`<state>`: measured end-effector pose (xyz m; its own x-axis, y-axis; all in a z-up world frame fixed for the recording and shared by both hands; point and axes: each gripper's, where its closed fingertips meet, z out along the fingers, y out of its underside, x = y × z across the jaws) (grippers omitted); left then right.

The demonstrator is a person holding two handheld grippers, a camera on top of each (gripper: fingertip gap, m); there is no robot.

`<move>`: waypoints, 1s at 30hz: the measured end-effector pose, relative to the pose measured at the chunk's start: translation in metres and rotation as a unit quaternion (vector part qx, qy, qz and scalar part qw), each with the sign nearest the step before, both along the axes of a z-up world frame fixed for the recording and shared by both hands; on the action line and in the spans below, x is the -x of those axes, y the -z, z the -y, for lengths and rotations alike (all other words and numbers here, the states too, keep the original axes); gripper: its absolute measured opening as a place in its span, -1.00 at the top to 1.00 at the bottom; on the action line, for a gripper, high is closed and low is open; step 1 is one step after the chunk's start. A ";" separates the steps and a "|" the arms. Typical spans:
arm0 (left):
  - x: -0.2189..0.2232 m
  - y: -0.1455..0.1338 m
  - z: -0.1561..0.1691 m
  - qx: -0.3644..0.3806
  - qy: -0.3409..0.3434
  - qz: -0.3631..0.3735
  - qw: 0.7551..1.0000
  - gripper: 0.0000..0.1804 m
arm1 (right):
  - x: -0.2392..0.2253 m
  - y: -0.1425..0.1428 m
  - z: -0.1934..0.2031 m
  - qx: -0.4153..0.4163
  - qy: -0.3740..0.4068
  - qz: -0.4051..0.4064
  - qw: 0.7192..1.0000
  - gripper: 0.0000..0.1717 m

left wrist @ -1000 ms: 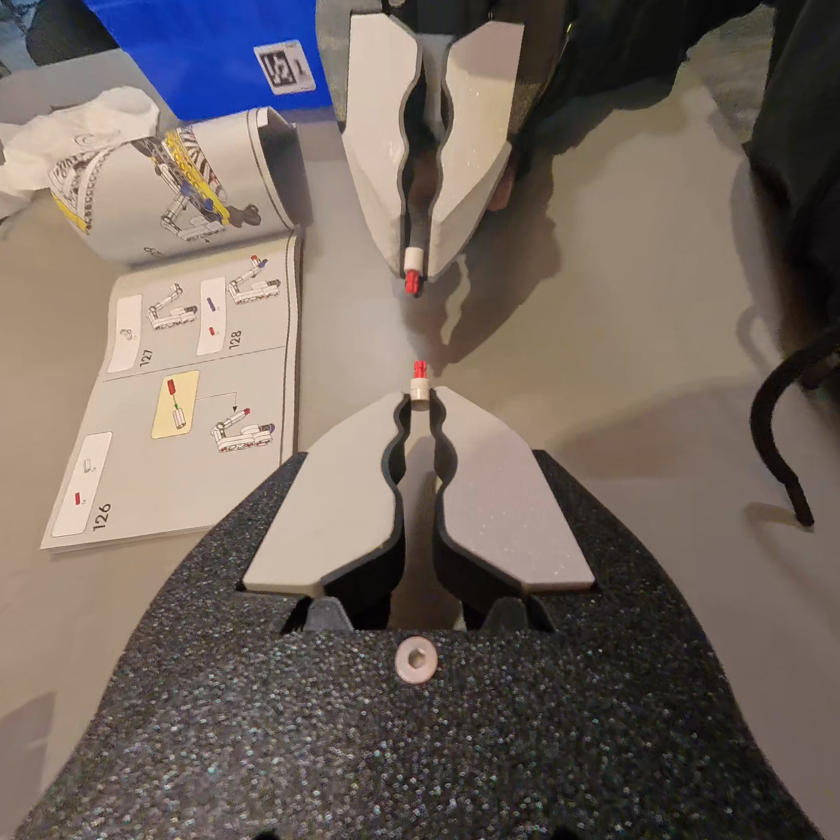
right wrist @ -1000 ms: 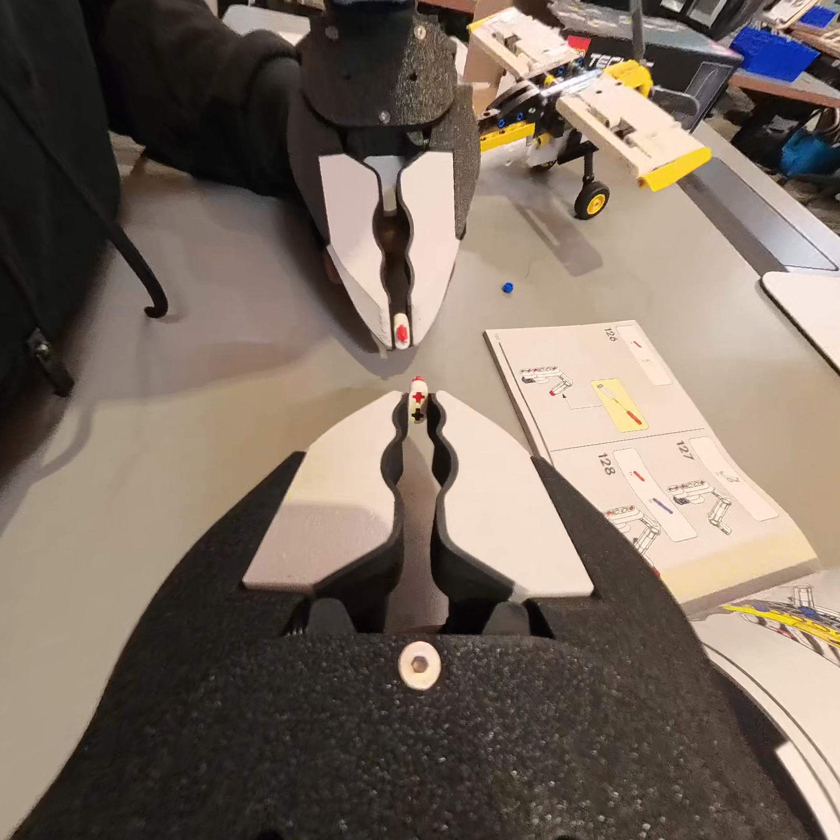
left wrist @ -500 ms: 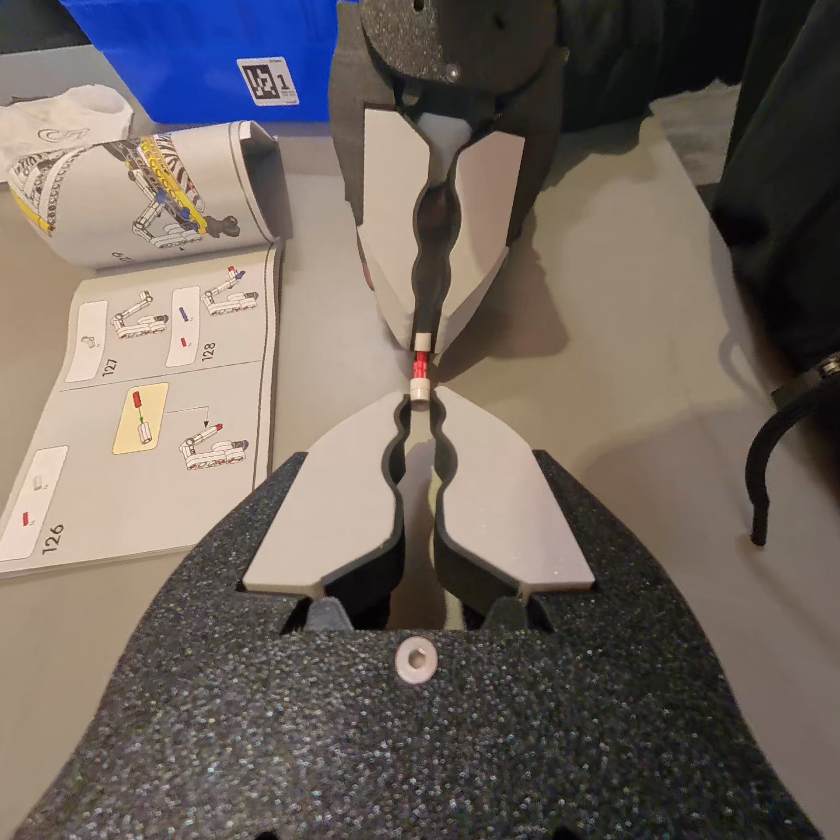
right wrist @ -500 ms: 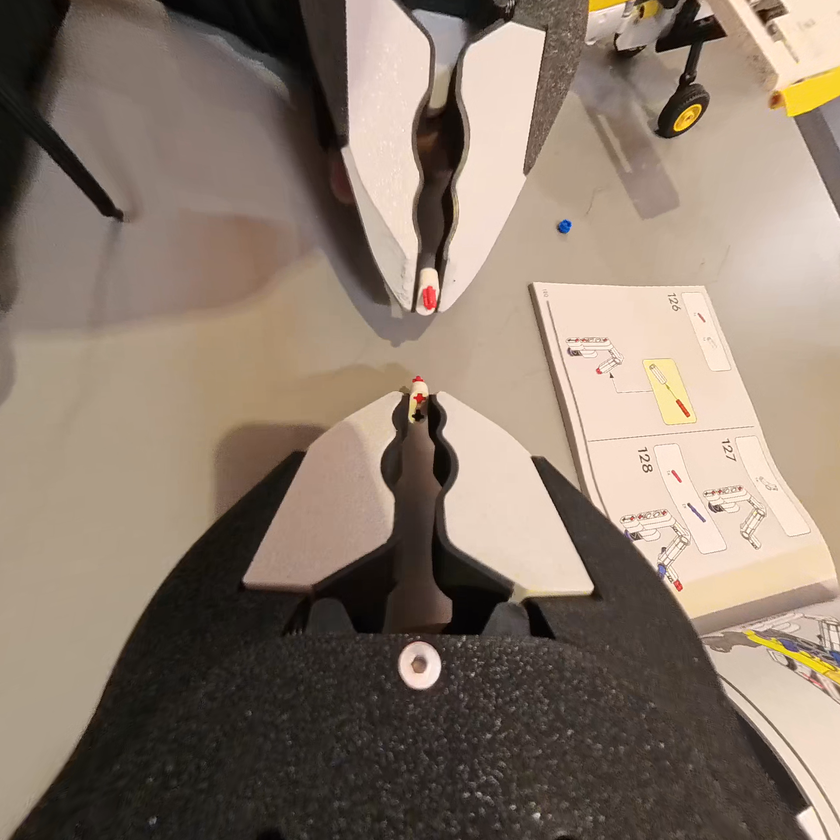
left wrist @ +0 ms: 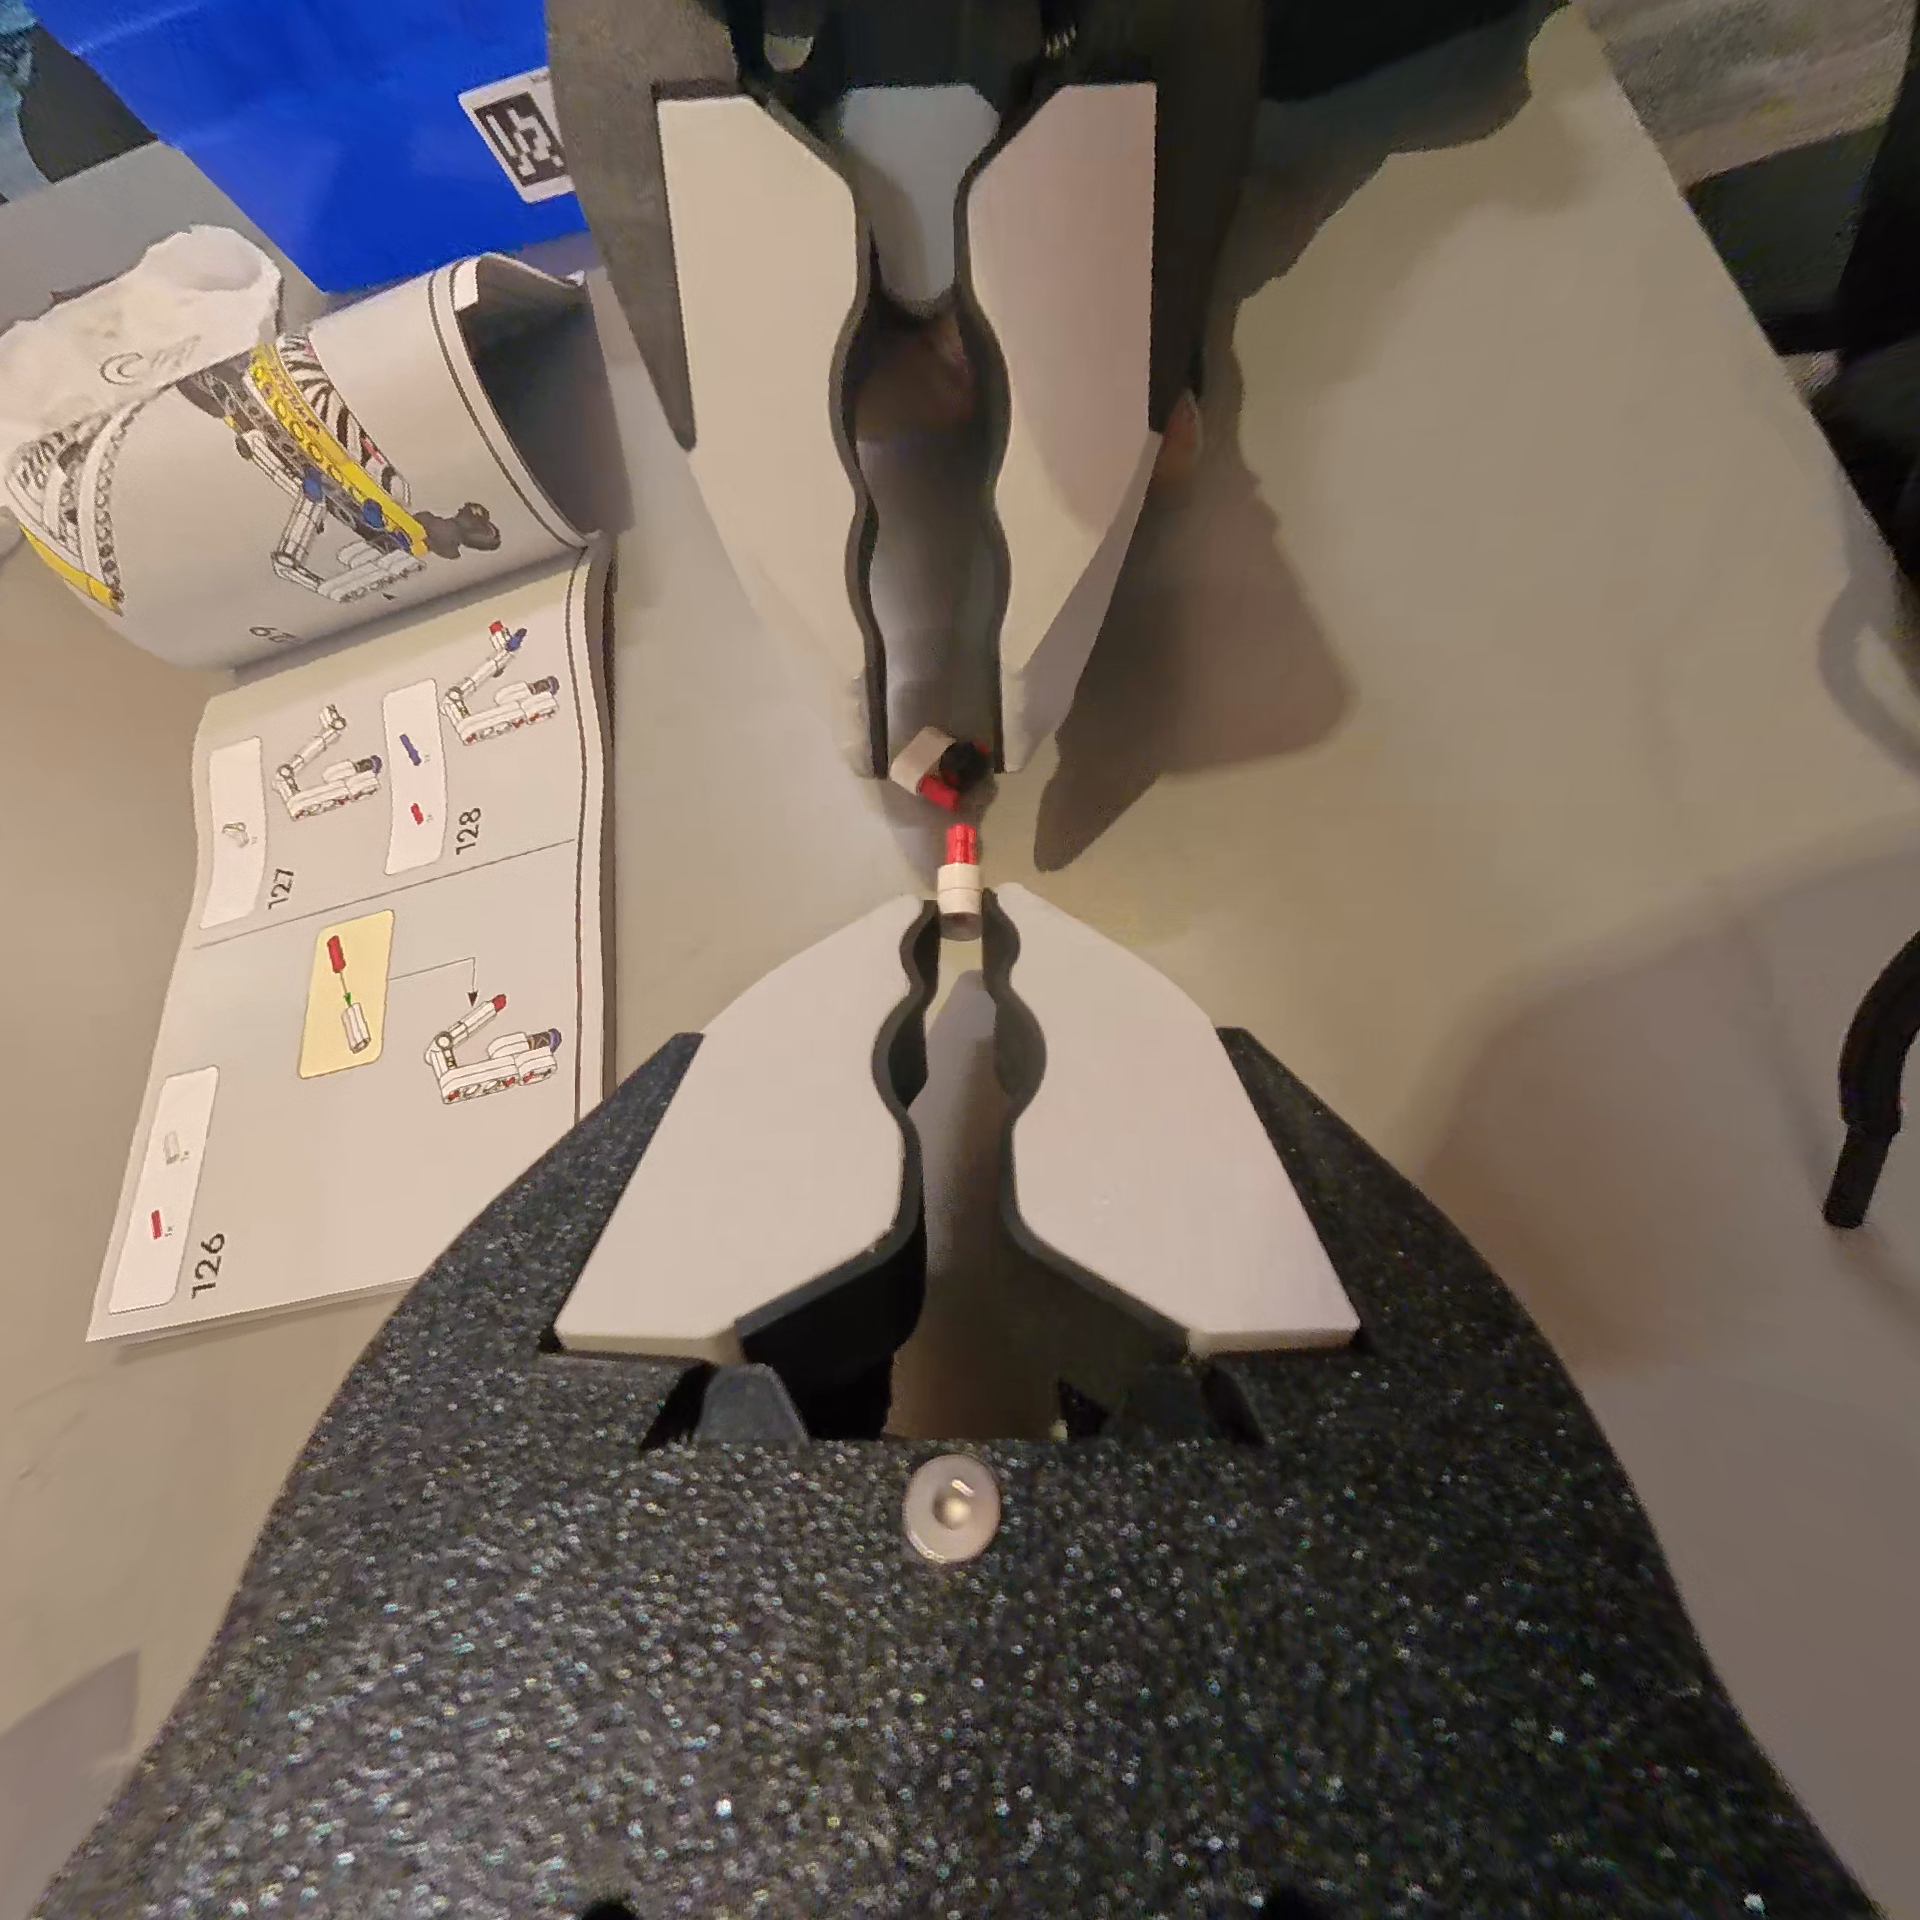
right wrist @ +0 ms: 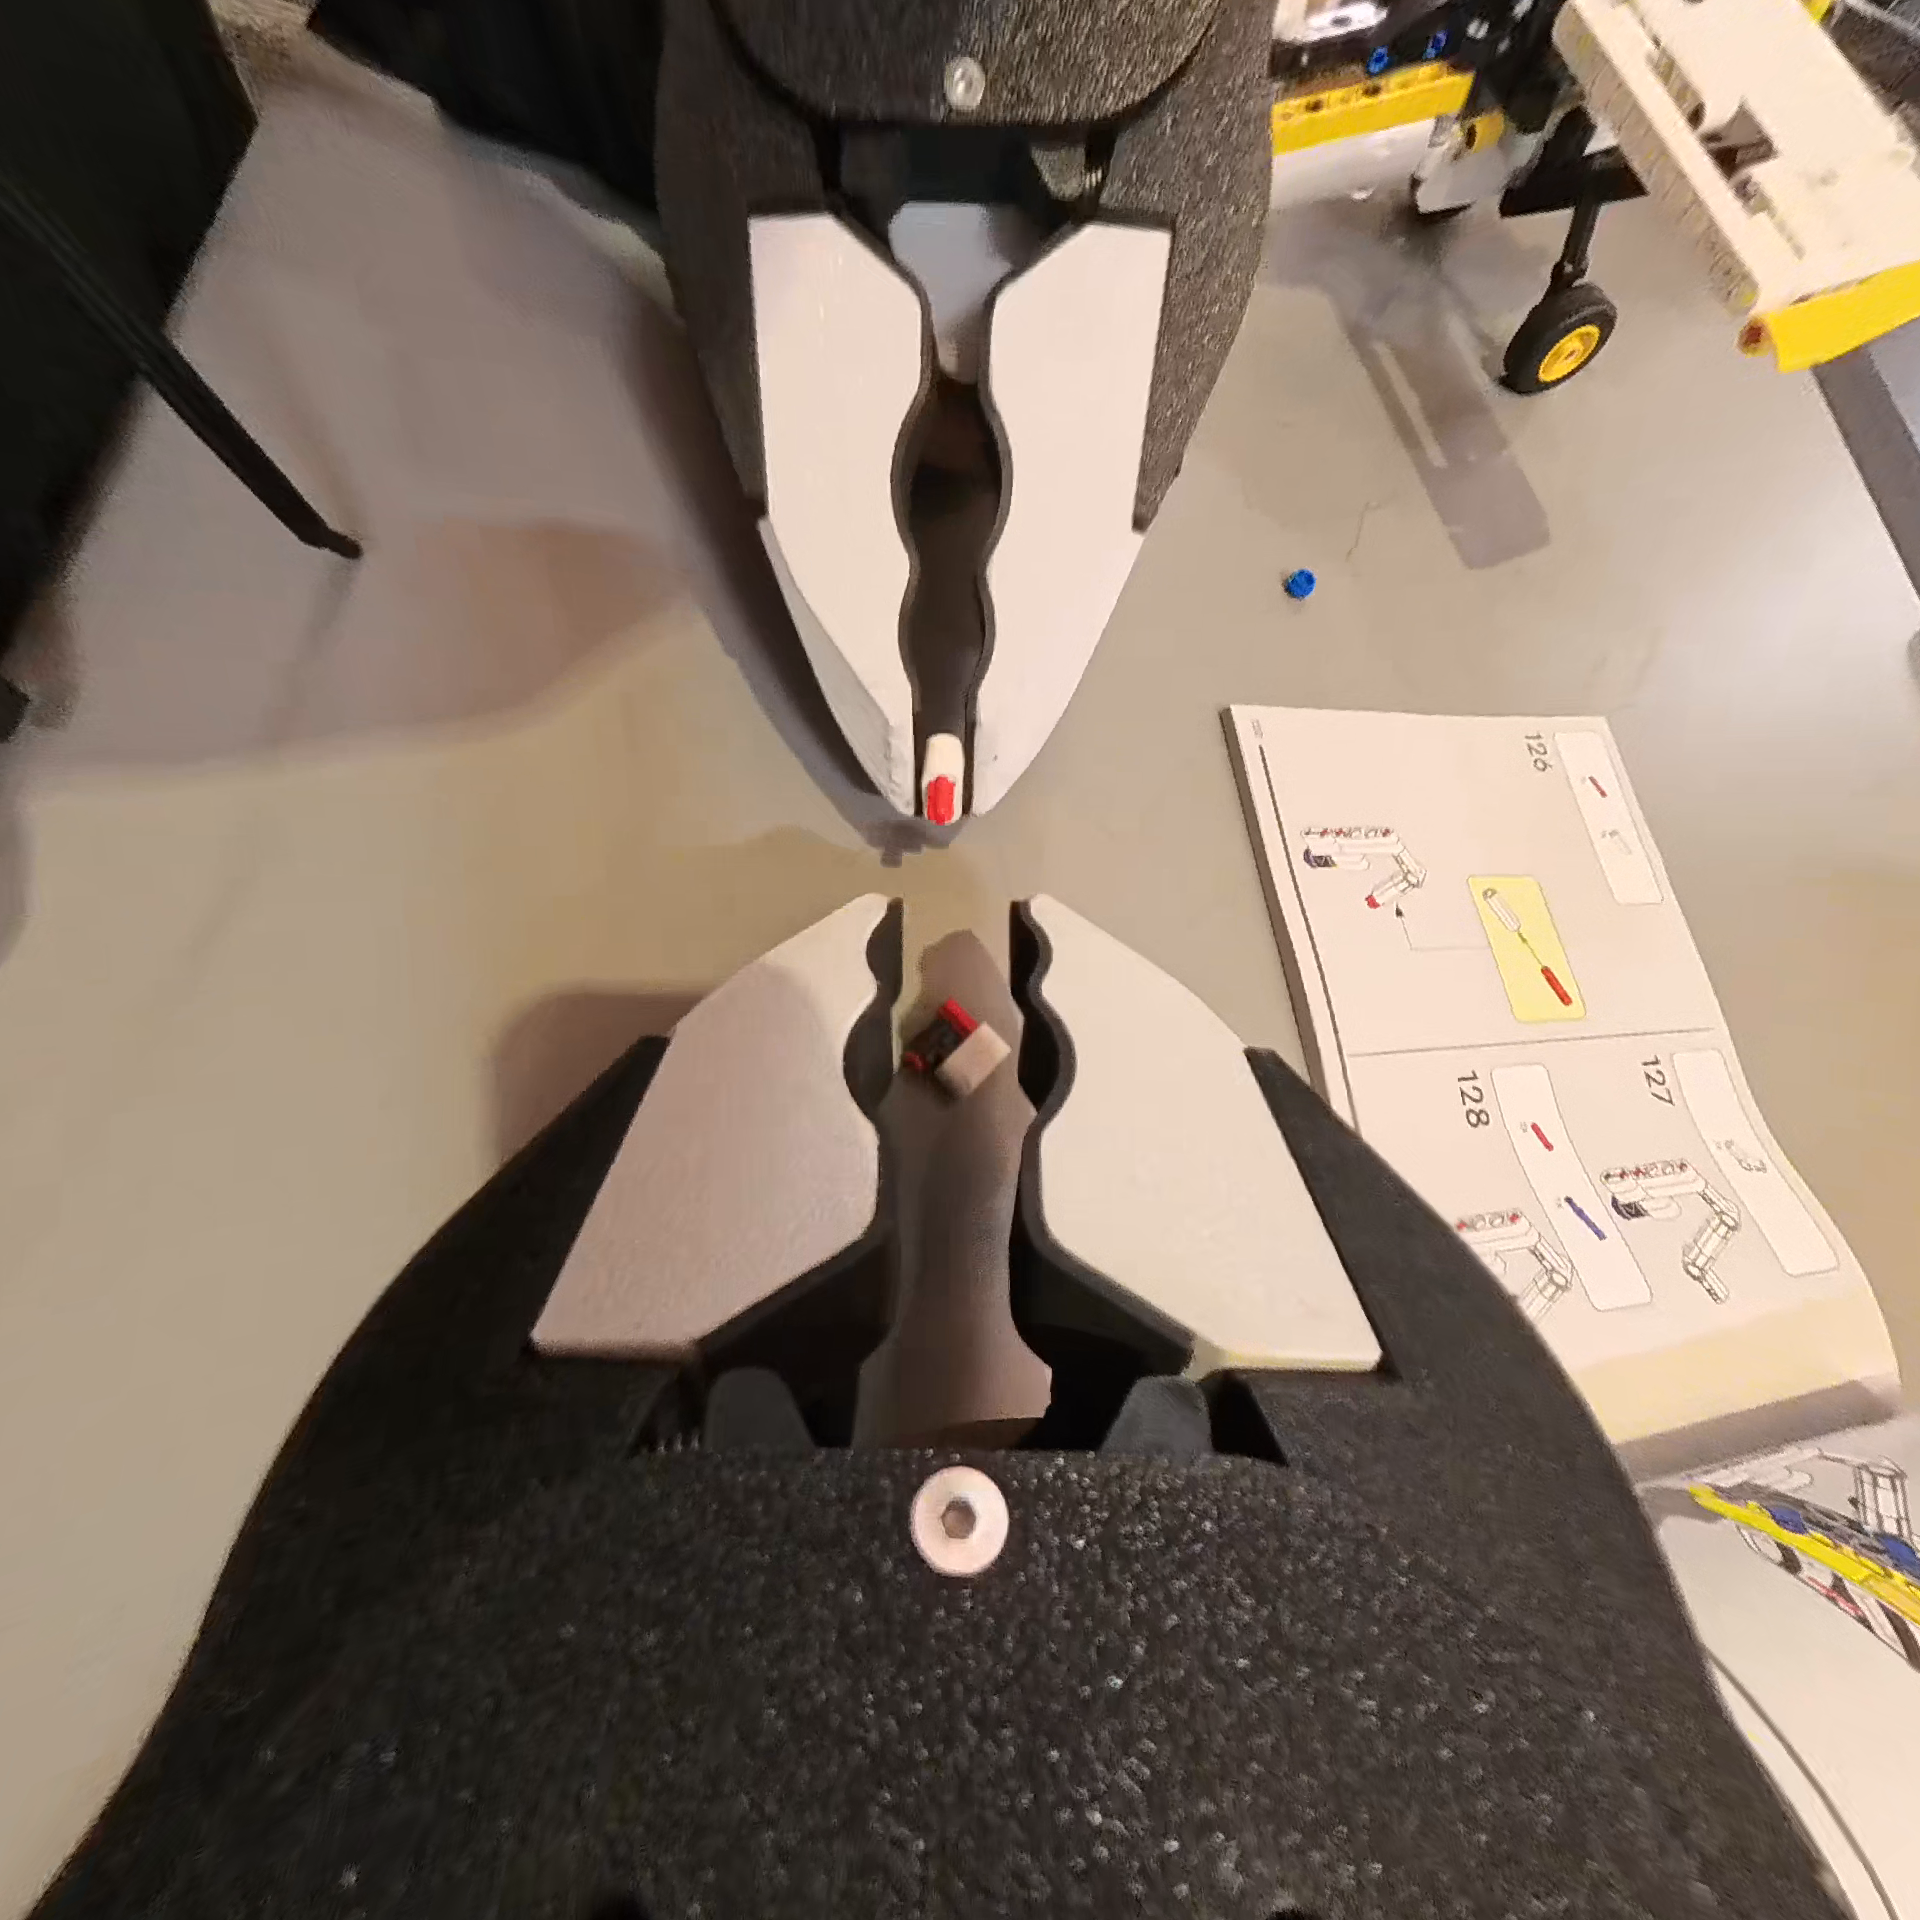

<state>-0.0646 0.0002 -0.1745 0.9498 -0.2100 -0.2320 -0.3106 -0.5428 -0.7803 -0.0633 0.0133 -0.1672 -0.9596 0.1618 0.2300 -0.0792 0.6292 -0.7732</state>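
My left gripper (left wrist: 958, 914) is shut on a small white connector with a red pin (left wrist: 958, 883) that sticks out past its tips. It also shows in the right wrist view (right wrist: 940, 800), with the same piece (right wrist: 940, 774) at its tips. My right gripper (right wrist: 956, 909) faces it tip to tip, a short way off, over the grey table (right wrist: 312, 987). Its fingers stand apart. A second small white, red and black piece (right wrist: 956, 1044) lies tilted and loose between them, back from the tips. In the left wrist view this piece (left wrist: 935, 771) sits crosswise at the right gripper's tips.
An open instruction booklet (left wrist: 364, 935) lies to the left in the left wrist view and to the right in the right wrist view (right wrist: 1507, 987). A blue box (left wrist: 312, 104) and a white bag (left wrist: 135, 301) stand behind it. A yellow and white model plane (right wrist: 1714, 156), a small blue piece (right wrist: 1299, 583) and a black cord (left wrist: 1870, 1091) are nearby. Both grippers' tips are roughly 15 cm from the small blue piece (right wrist: 1299, 583).
My right gripper's fingers have opened. Its white and red piece left the grasp, tipped over and slid back between the fingers. The left gripper still holds its piece.
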 end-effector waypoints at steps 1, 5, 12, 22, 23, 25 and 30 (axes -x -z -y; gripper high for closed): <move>0.000 0.001 0.000 0.005 -0.001 -0.010 1.000 0.91 | -0.001 0.000 0.002 -0.001 0.000 -0.005 1.000 0.78; 0.000 0.007 -0.001 0.024 -0.007 -0.043 0.999 0.91 | -0.002 0.007 0.009 -0.031 0.005 -0.043 0.999 0.80; 0.004 0.014 -0.001 0.058 -0.024 -0.101 0.993 0.91 | 0.004 0.012 0.011 -0.072 0.037 -0.078 0.994 0.89; 0.008 0.016 -0.001 0.087 -0.050 -0.170 0.980 0.91 | 0.011 0.020 0.013 -0.130 0.071 -0.111 0.983 0.90; 0.009 0.016 -0.001 0.089 -0.053 -0.175 0.979 0.91 | 0.012 0.021 0.012 -0.135 0.073 -0.115 0.981 0.90; 0.010 0.015 0.000 0.093 -0.059 -0.189 0.976 0.91 | 0.014 0.021 0.011 -0.146 0.078 -0.126 0.978 0.90; 0.009 0.010 -0.001 0.093 -0.064 -0.211 0.971 0.91 | 0.016 0.024 0.010 -0.166 0.082 -0.146 0.972 0.91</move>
